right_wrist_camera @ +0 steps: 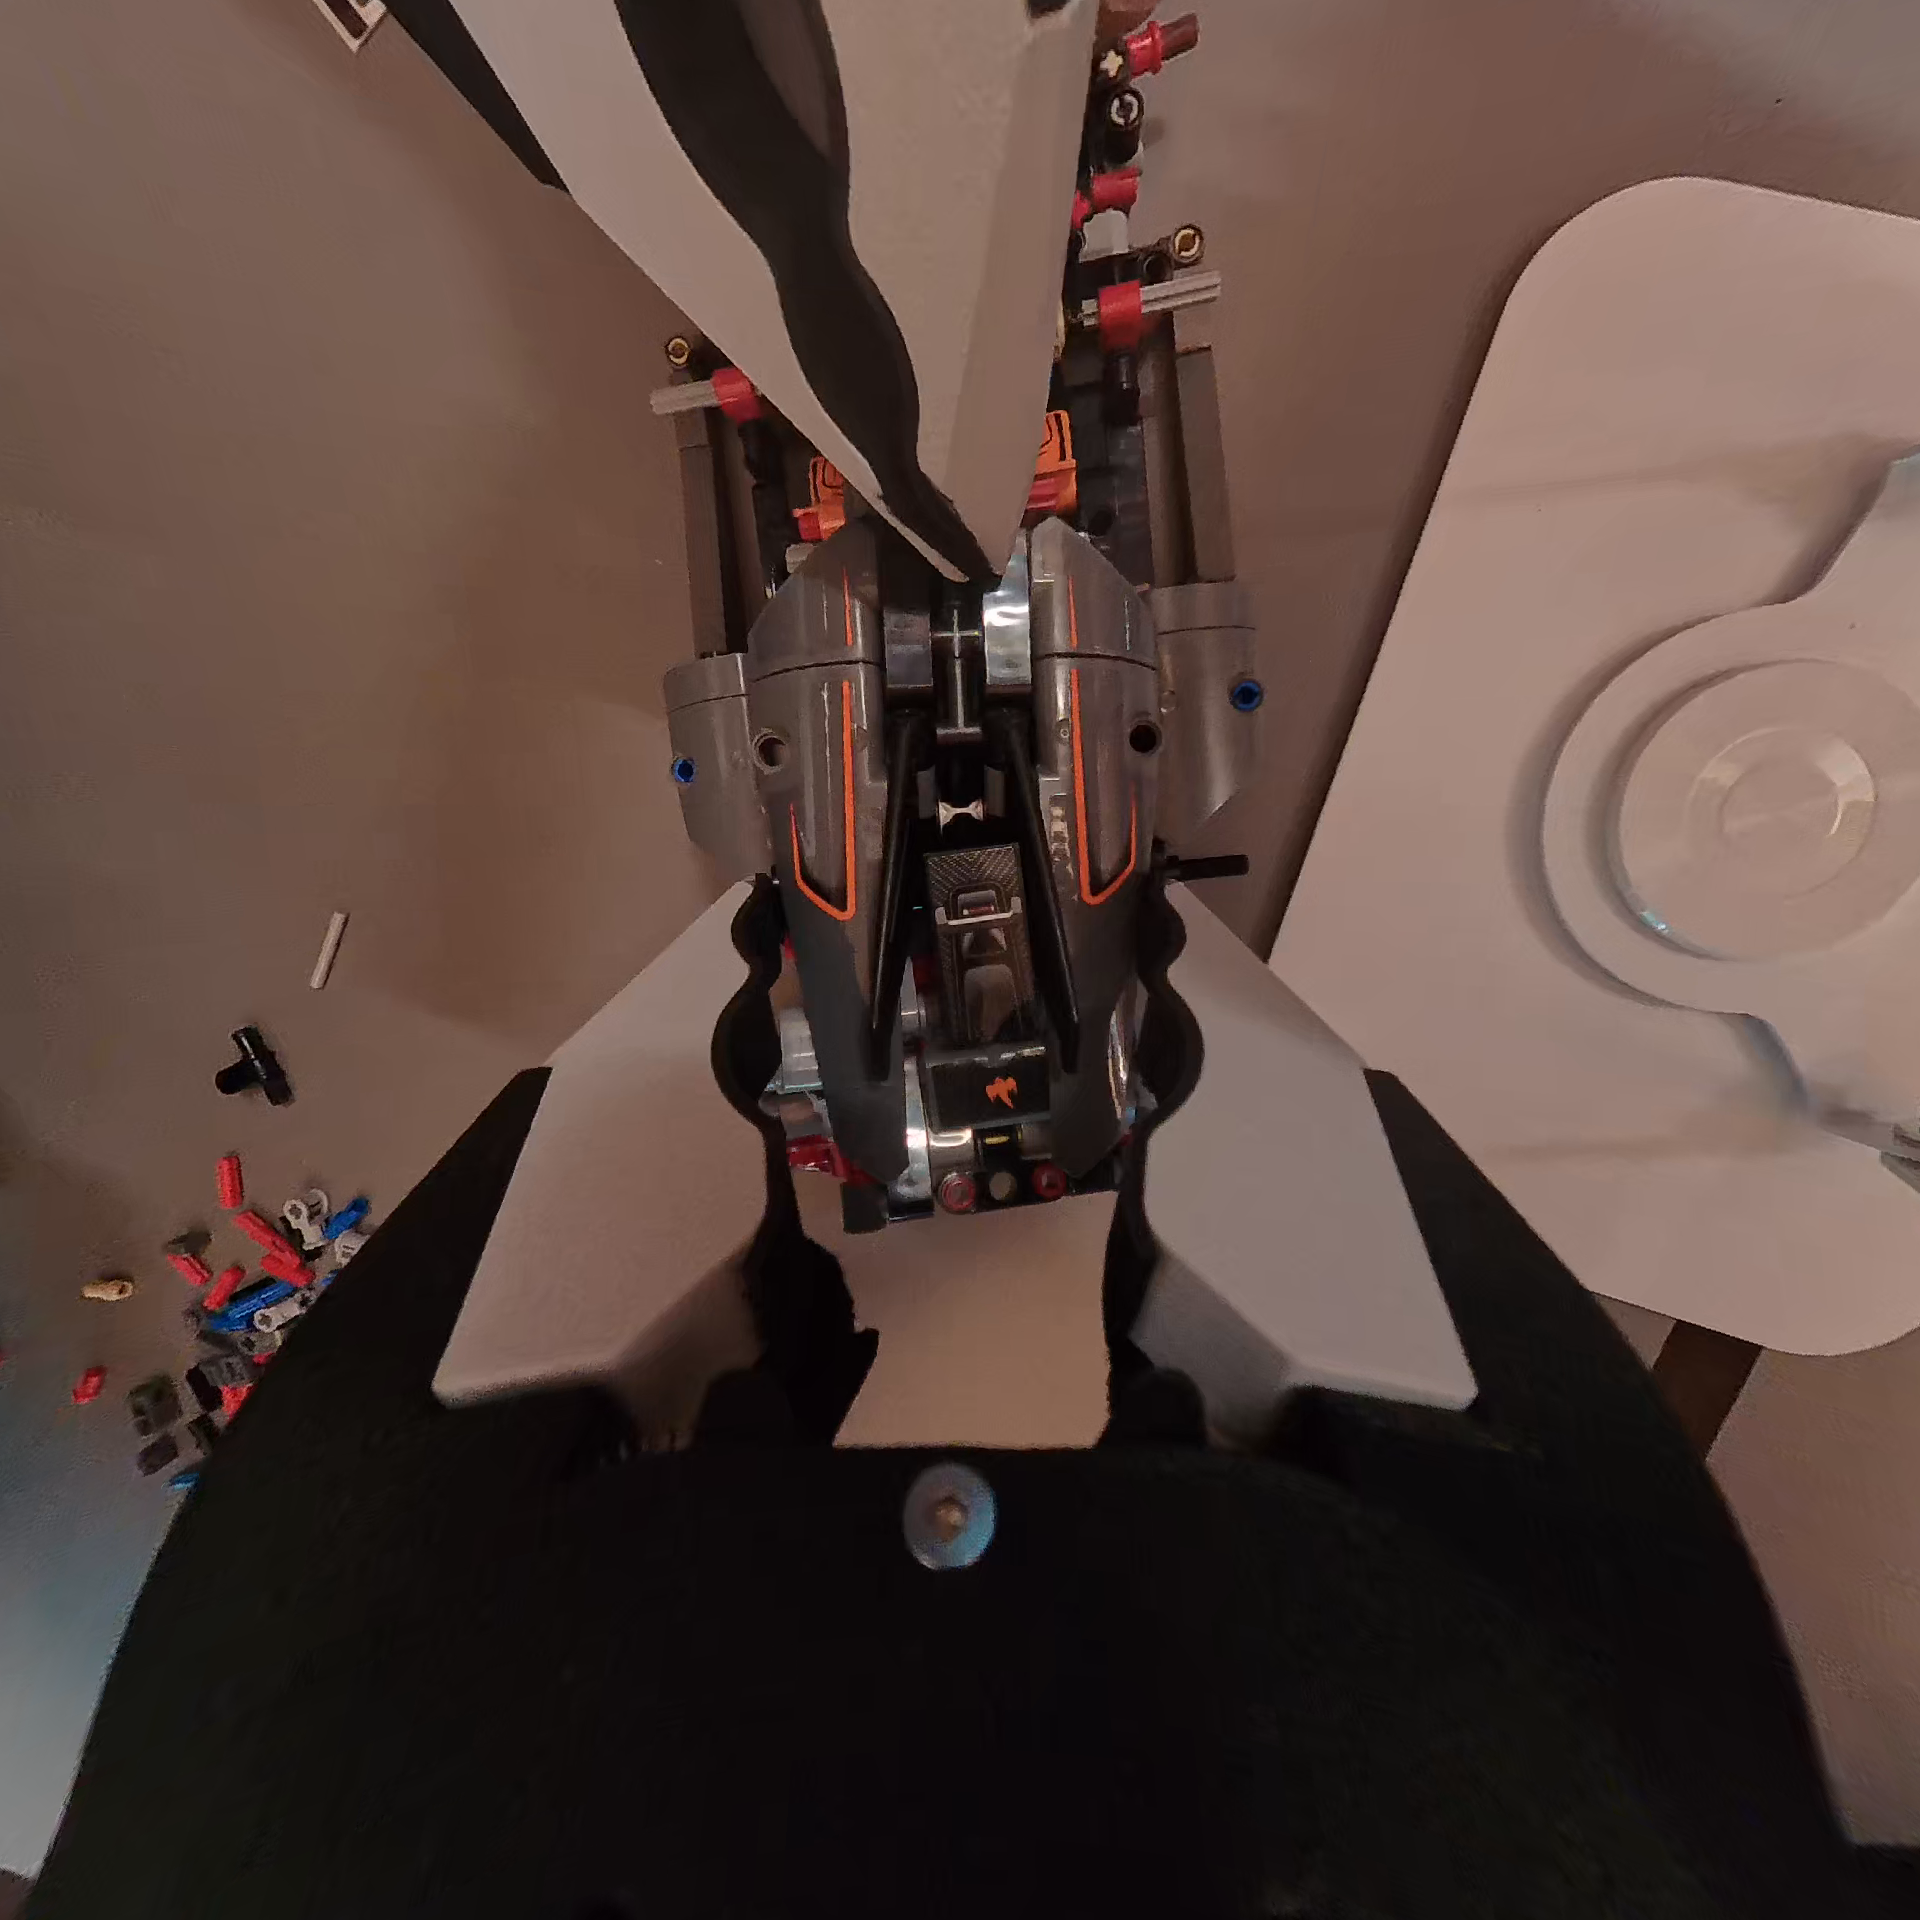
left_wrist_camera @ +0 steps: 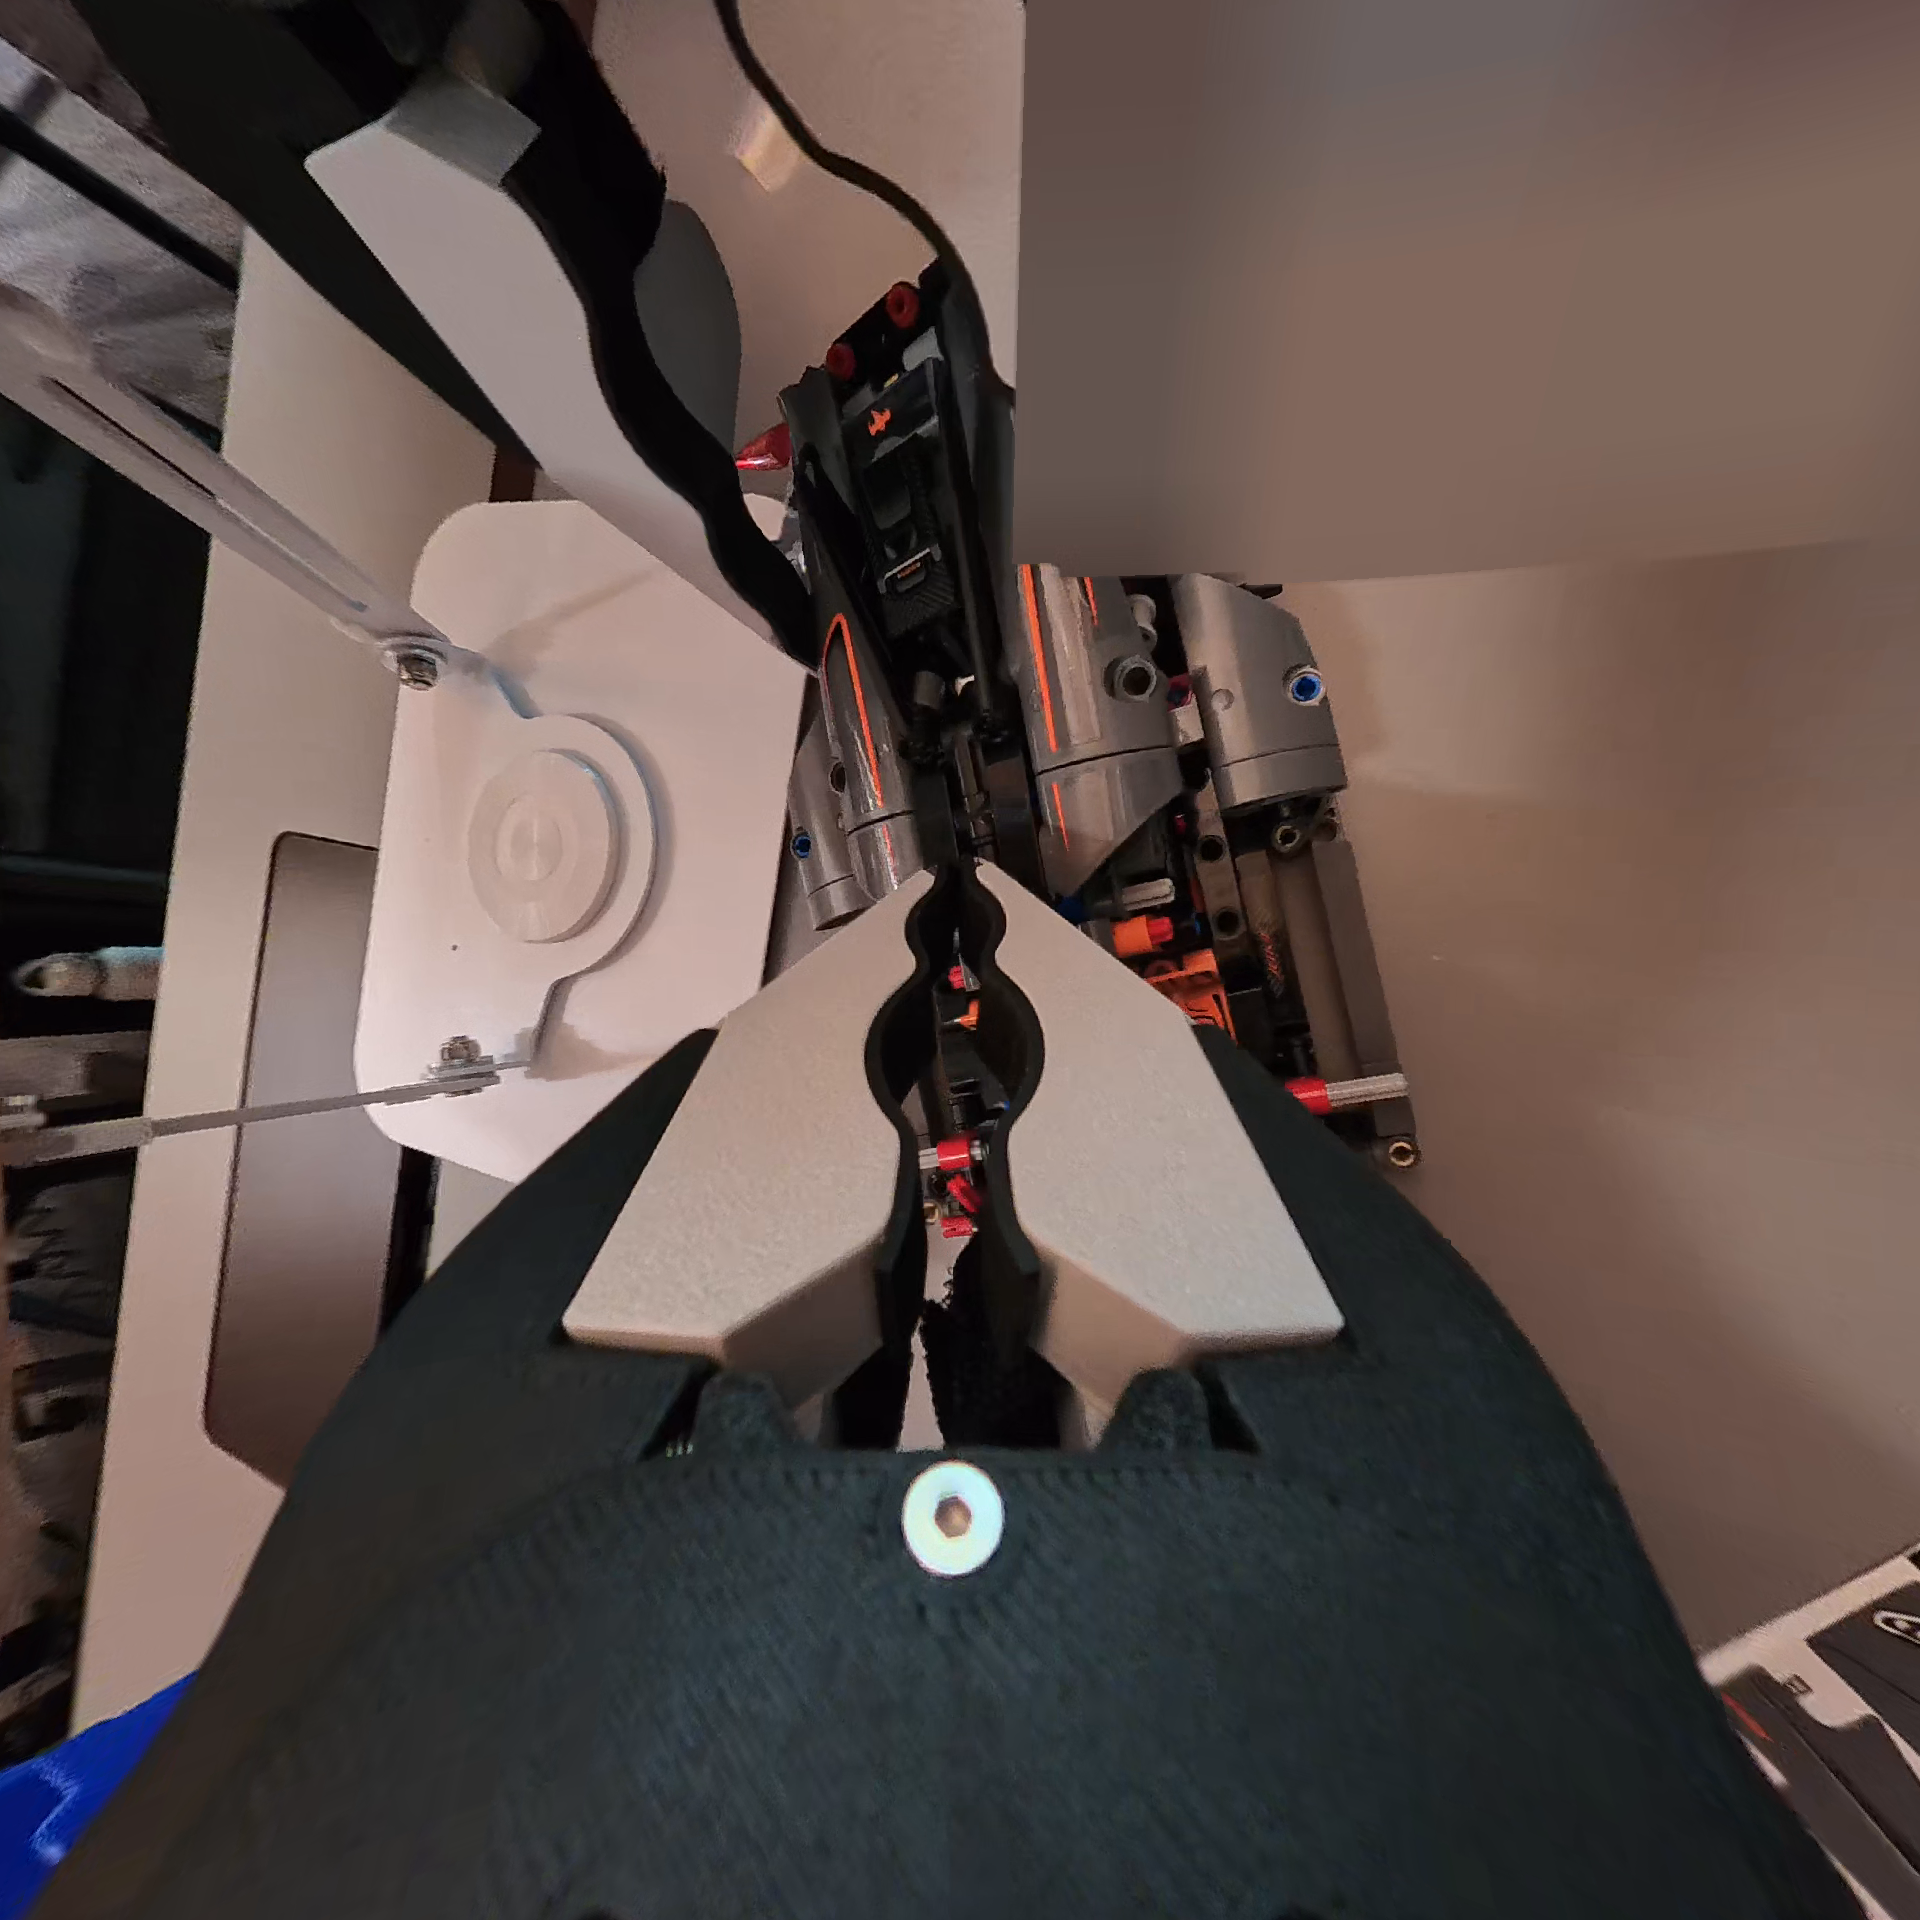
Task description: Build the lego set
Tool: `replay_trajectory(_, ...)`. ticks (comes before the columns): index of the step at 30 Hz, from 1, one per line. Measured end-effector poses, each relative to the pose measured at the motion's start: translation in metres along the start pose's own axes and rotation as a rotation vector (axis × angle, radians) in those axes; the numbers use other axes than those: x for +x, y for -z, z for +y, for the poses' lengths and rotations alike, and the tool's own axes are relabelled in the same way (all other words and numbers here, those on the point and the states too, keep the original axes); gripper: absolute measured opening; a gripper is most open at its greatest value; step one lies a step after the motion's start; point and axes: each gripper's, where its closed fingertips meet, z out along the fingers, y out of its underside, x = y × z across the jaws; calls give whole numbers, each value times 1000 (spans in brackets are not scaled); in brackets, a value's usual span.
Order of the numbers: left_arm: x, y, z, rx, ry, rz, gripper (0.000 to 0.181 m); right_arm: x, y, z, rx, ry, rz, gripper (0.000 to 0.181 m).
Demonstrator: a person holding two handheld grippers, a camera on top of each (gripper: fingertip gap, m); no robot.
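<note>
The grey and black lego model (right_wrist_camera: 956, 790) with orange stripes lies on the beige table (right_wrist_camera: 312, 623). It also shows in the left wrist view (left_wrist_camera: 1091, 727). My right gripper (right_wrist_camera: 961, 977) clasps the model's narrow nose end, one finger on each side. It shows in the left wrist view (left_wrist_camera: 727, 468) at the upper left. My left gripper (left_wrist_camera: 956, 878) is shut, its tips resting at the black centre piece between the two grey shells. It reaches in from the top of the right wrist view (right_wrist_camera: 966, 561). Whether it pinches a part is hidden.
A pile of small red, blue and grey loose parts (right_wrist_camera: 239, 1288) lies left of the model, with a black connector (right_wrist_camera: 255, 1065) and a white axle (right_wrist_camera: 329, 948) nearby. An instruction booklet (left_wrist_camera: 1829, 1714) lies at the lower right. A blue object (left_wrist_camera: 62, 1787) sits at the lower left. My hands' fingertips stand some 5 cm from each other. The white axle (right_wrist_camera: 329, 948) is about 15 cm from my right fingertips and 20 cm from my left.
</note>
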Motion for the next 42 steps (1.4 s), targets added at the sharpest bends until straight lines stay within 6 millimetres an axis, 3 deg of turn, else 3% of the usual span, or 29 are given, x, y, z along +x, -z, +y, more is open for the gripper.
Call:
replay_trajectory(21,1,1,1,48,194,251,0,-2,4,-2,-139,-92,-109,67)
replay_trajectory(42,2,-2,0,62,168,144,0,-1,-1,3,-152,-65,-14,66)
